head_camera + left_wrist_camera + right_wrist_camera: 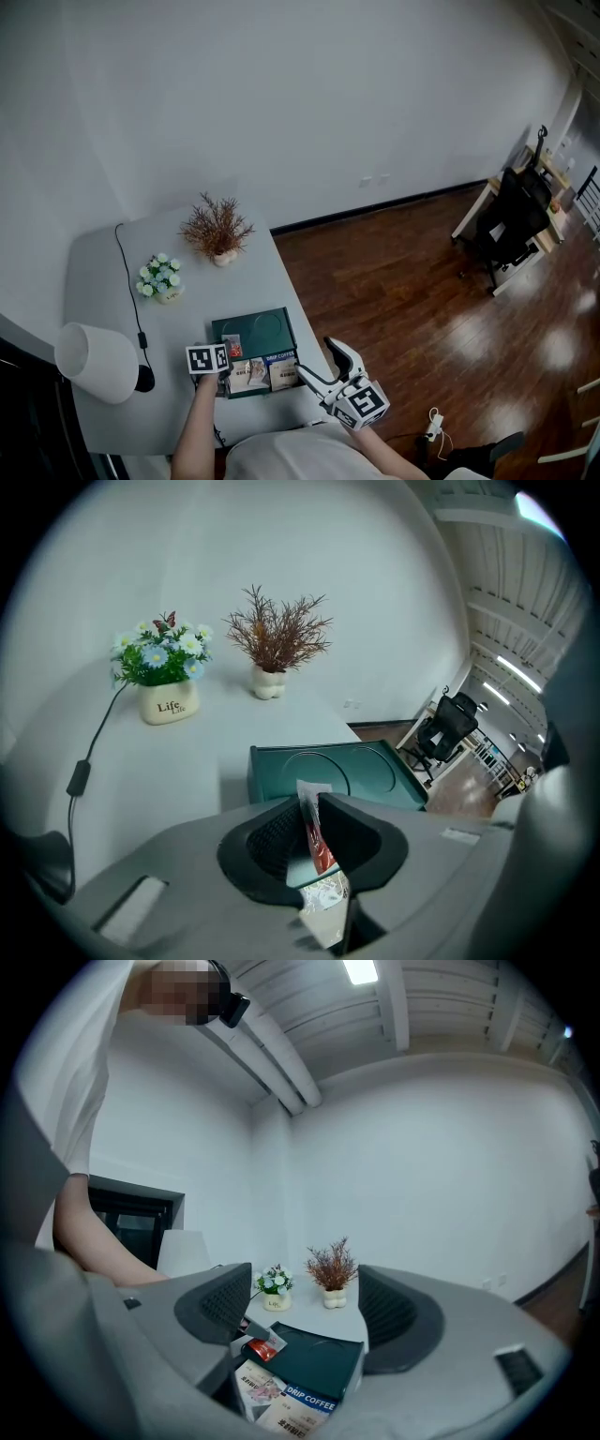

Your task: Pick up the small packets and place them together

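A small red and white packet (319,846) stands on edge between the pads of my left gripper (309,808), which is shut on it. In the head view this packet (232,346) hangs over the left side of a dark green tray (267,330); the right gripper view shows it (261,1346) just above the tray (319,1368). Two flat coffee packets (248,373) (282,370) lie side by side at the tray's near end. My right gripper (317,361) hovers off the table's near right corner, pointing level at the tray, open with nothing between its fingers.
A white lamp shade (94,361) stands at the near left with its cable (131,291) running back along the table. A pot of pale flowers (161,279) and a dried plant in a pot (217,230) stand behind the tray. An office chair (511,220) stands on the wooden floor at far right.
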Demonstrator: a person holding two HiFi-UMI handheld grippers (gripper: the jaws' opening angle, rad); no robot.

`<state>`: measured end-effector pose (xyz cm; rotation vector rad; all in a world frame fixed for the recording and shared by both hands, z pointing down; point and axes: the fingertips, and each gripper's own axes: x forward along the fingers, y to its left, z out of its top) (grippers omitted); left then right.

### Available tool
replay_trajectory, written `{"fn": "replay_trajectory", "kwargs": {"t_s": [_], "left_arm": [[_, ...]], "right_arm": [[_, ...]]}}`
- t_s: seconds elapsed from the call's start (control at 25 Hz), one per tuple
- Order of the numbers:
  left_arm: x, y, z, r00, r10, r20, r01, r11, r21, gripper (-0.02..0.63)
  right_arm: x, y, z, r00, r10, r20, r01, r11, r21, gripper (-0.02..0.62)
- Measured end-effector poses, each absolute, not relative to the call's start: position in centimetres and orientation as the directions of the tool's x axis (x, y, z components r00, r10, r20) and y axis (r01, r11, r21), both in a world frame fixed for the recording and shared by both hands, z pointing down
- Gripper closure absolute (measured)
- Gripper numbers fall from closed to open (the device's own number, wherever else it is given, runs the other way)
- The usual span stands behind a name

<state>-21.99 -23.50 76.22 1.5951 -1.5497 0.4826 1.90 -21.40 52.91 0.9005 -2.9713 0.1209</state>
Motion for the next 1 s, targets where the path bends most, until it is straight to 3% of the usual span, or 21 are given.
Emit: {"fn": "replay_trajectory", "kwargs": {"t_s": [0.12,0.32,0.4,0.68,1.0], "left_arm": [[-22.3,-23.4,76.4,0.146,-0.631,0.762,-0.949,0.128,0.288,0.429],[-22.6,-23.4,74.3,0.136,-0.705,0.696,-0.946,0.116,0.303,0.279],[-22.3,-23.2,72.5,0.157,-0.750,0.642,-0.937,0.091,0.336,0.156],[-22.7,-20.7,62.7,0.055,-0.923,0.380,-0.960,0.056,0.274,0.152],[-20.5,-15.1,54.6,-0.044,-0.981,0.189,-0.999,0.045,-0.002,0.152]], "right_arm": [[1.6,-21.3,52.8,-0.836,-0.547,0.050,-0.549,0.833,-0.068,0.245],[1.4,-21.1,52.7,-0.839,-0.542,0.044,-0.544,0.837,-0.068,0.245],[1.1,-20.9,52.6,-0.842,-0.538,0.039,-0.539,0.840,-0.066,0.245],[0.2,-21.0,52.1,-0.850,-0.527,0.022,-0.527,0.845,-0.088,0.245],[-0.1,-20.8,52.2,-0.849,-0.528,0.024,-0.528,0.846,-0.077,0.245]]}}
